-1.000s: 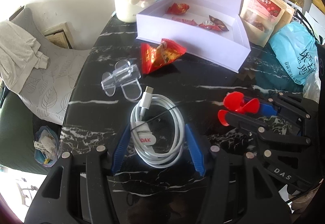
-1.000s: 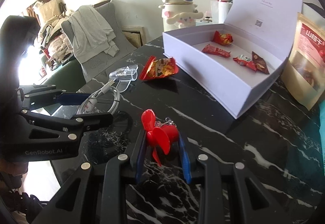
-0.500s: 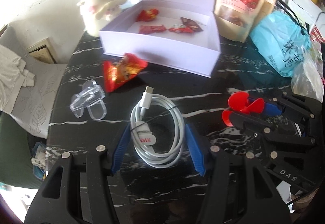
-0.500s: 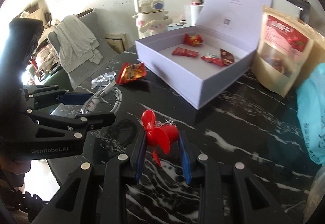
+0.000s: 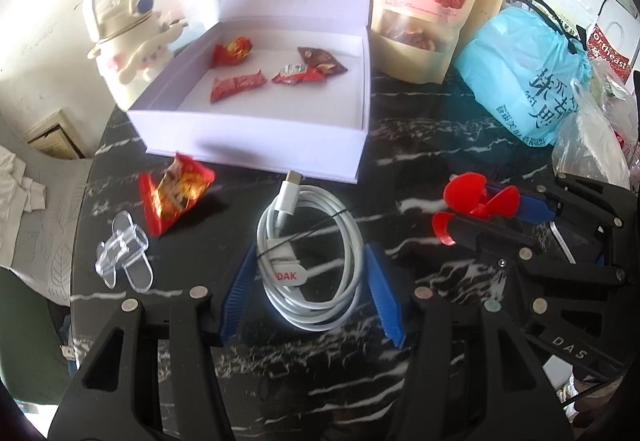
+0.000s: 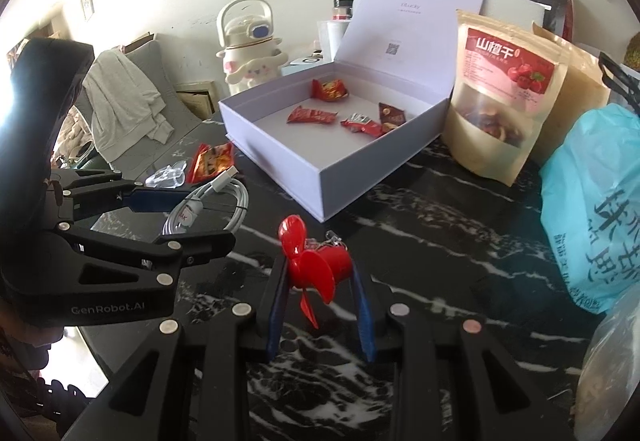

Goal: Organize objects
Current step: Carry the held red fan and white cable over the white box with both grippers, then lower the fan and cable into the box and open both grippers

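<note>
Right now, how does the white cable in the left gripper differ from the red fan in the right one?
The cable is white, soft and coiled into a flat loop; the fan is red, rigid plastic with blades. The cable fills a wide gap between the left gripper fingers, while the right gripper pinches the fan narrowly. Both are held above the black marble table, near the open box.

kettle (image 6: 248,45) cream, cartoon-faced | dried-fruit pouch (image 6: 500,97) upright | blue bag (image 6: 592,209) | grey garment (image 6: 124,101) draped

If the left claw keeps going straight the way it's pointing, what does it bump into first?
Probably the near wall of the open white box. The left claw holds the coiled white cable, whose plug tip leads and already sits close to that wall; depth is hard to judge.
</note>
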A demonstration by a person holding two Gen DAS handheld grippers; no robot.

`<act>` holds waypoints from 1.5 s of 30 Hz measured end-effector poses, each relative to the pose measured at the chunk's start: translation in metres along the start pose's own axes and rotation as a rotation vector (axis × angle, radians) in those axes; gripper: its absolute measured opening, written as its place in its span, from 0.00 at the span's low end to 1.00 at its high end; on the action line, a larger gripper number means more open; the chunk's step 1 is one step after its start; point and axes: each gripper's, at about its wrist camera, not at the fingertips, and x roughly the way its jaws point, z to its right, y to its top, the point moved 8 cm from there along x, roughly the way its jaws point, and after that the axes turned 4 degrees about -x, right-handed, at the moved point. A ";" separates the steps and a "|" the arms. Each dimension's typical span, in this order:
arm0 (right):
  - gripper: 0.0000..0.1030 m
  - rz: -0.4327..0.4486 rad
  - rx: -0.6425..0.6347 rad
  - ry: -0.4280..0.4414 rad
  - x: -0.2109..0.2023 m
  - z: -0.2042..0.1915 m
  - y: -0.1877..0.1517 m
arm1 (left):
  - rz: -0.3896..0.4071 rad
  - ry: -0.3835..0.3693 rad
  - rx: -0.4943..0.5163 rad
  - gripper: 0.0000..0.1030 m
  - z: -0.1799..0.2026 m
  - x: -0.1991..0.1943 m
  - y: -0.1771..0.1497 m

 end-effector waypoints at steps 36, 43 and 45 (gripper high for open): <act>0.29 0.064 -0.039 0.007 0.063 0.059 0.120 | 0.038 0.006 0.050 0.52 -0.015 0.062 0.134; 0.29 0.055 -0.038 0.001 0.087 0.072 0.137 | 0.031 0.026 0.075 0.52 -0.023 0.087 0.158; 0.29 0.055 -0.042 -0.003 0.093 0.076 0.143 | 0.029 0.035 0.085 0.52 -0.026 0.095 0.164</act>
